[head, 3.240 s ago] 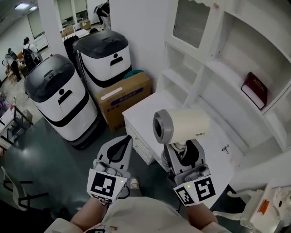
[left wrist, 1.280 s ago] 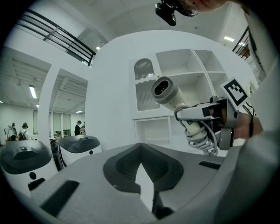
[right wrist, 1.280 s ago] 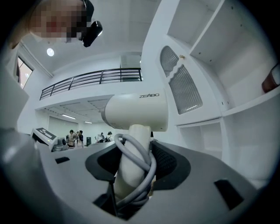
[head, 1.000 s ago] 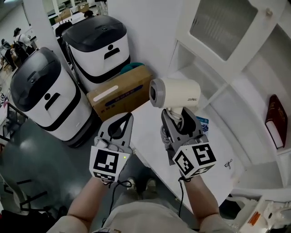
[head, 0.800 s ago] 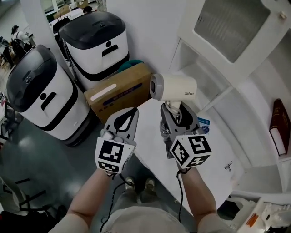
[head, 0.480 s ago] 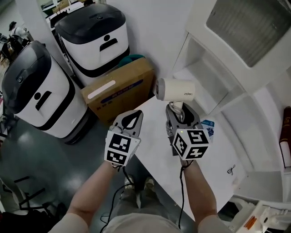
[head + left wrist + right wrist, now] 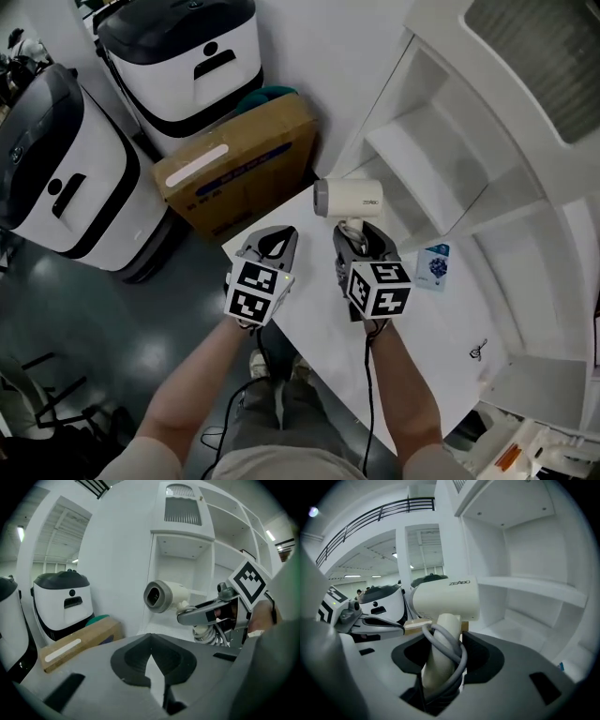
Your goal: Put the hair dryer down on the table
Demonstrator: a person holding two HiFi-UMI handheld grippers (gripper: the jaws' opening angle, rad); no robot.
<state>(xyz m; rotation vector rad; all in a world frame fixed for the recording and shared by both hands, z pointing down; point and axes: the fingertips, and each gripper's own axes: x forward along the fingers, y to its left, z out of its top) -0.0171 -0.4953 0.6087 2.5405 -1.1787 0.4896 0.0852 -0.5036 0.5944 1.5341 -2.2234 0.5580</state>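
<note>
A cream hair dryer with a grey nozzle ring stands upright over the near corner of the white table. My right gripper is shut on its handle, which has a grey cord wound round it; the barrel points left. The dryer's base is hidden by the jaws, so I cannot tell whether it touches the table. My left gripper hovers just left of it at the table's edge, jaws shut with nothing in them. From the left gripper view, the dryer shows nozzle-on.
A white shelf unit rises behind the table. A small blue card lies on the table right of the grippers. On the floor at left stand a cardboard box and two white-and-black machines.
Both grippers have sunk together towards the table's corner, the right one carrying the hair dryer down with it. Neither gripper's jaws have changed.
</note>
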